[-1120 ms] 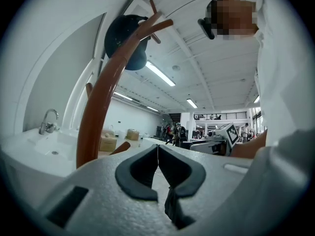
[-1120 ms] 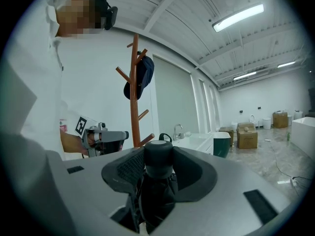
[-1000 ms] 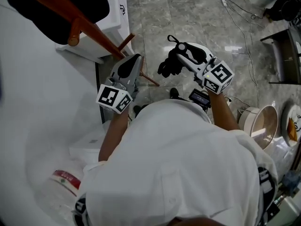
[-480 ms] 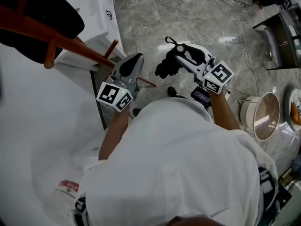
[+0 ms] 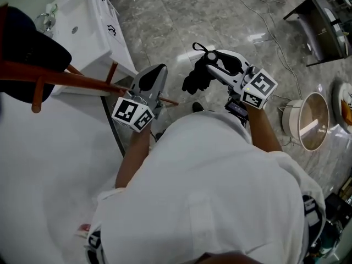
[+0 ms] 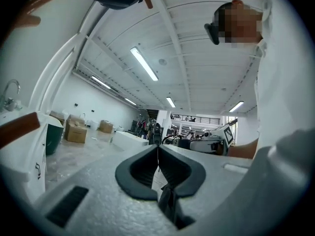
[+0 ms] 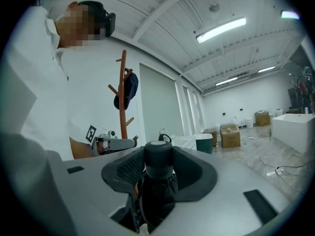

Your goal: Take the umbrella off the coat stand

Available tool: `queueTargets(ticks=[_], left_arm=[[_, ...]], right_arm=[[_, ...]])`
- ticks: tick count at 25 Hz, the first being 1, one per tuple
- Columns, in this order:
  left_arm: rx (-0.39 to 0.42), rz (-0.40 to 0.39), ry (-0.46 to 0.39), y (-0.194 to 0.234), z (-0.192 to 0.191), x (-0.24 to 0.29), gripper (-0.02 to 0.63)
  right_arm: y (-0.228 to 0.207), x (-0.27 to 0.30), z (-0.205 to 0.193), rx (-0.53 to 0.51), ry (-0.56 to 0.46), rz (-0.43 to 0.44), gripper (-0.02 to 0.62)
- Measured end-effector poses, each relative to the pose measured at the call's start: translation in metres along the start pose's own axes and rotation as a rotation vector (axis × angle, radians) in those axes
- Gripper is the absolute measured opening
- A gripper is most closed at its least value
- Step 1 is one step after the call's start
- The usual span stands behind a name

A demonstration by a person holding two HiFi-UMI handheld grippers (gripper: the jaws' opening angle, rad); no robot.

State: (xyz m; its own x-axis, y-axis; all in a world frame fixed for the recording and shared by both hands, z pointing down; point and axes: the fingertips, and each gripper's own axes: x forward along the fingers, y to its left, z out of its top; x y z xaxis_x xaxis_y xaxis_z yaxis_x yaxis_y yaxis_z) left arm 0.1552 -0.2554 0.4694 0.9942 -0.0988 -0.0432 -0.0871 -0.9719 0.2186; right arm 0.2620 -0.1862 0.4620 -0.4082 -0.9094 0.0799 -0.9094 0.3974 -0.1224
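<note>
A black folded umbrella (image 5: pixel 197 77) hangs in my right gripper (image 5: pixel 210 59), clear of the stand. In the right gripper view its round cap end (image 7: pixel 158 157) sits between the jaws, which are shut on it, with the folded fabric bunched below. The brown wooden coat stand (image 5: pixel 66 81) leans across the left of the head view with a dark cap (image 5: pixel 27 54) on it. It also stands tall in the right gripper view as the coat stand (image 7: pixel 123 97). My left gripper (image 5: pixel 156 71) is beside the stand's lower pegs, its jaws (image 6: pixel 158 159) shut on nothing.
A white sink cabinet (image 5: pixel 93 32) stands behind the stand. A round metal bowl (image 5: pixel 311 128) and cables (image 5: pixel 275 21) lie on the marble floor to the right. A white wall (image 5: pixel 33 164) fills the left. Boxes (image 7: pixel 230 134) sit far off.
Both grippers have moved away from the coat stand, which has slid left in the head view. The umbrella stays in the right gripper, and the left stays shut.
</note>
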Motion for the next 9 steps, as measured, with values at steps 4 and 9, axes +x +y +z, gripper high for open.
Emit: queueTargets(ticks=[4, 9], left_arm=[[0.013, -0.037, 0.002, -0.0018, -0.0046, 0.0083, 0.017], [0.002, -0.047, 0.001, -0.0059, -0.0049, 0.0094, 0.017]], right_arm=[[-0.0039, -0.0027, 0.0023, 0.012, -0.025, 0.001, 0.181], [-0.0035, -0.0032, 0.0021, 0.000, -0.011, 0.011, 0.181]])
